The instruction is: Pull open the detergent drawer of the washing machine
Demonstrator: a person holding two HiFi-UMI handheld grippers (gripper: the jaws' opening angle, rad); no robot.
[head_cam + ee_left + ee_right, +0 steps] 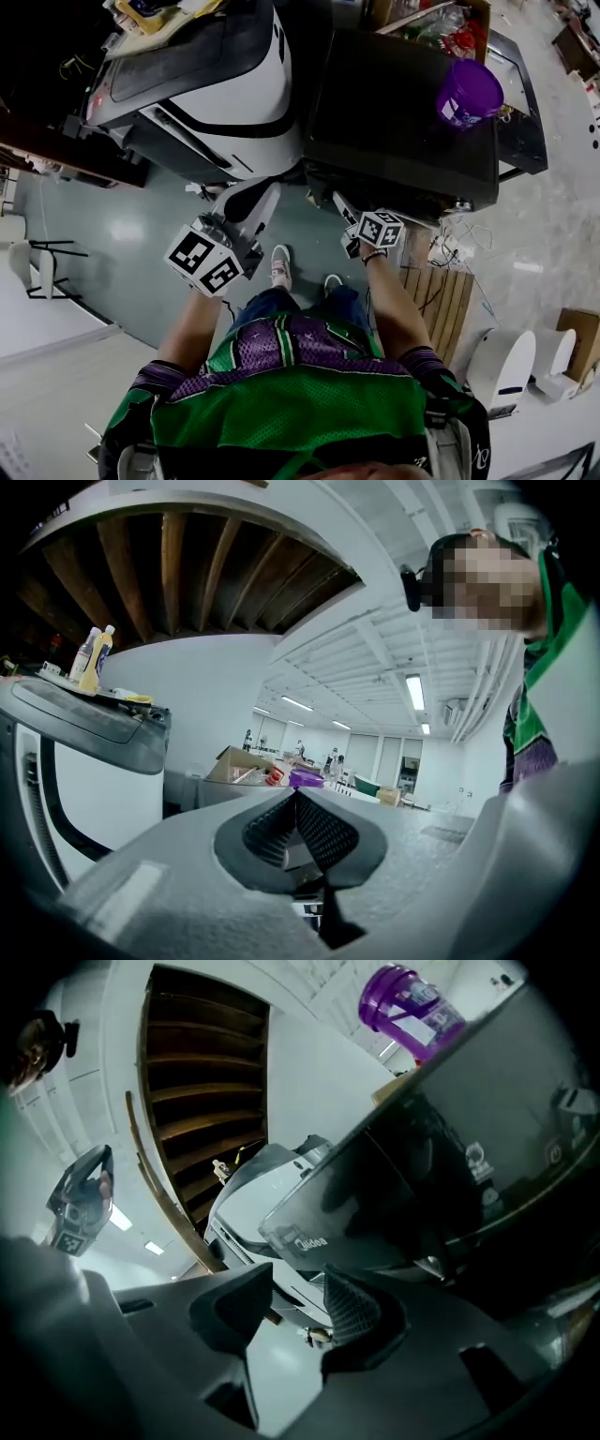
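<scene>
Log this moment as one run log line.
stage: approach | left gripper: shut, empty | right gripper: open, empty, near front of black washing machine | purple jug: on machine top | held: nothing

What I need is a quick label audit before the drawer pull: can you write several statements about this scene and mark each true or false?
1. A purple jug stands on the dark Midea washing machine. True.
2. The right gripper is clamped on that machine. False: its jaws stand apart with nothing between them.
3. The left gripper has its jaws together. True.
4. Both machines are dark. False: the one on the left is a white and grey washing machine.
</scene>
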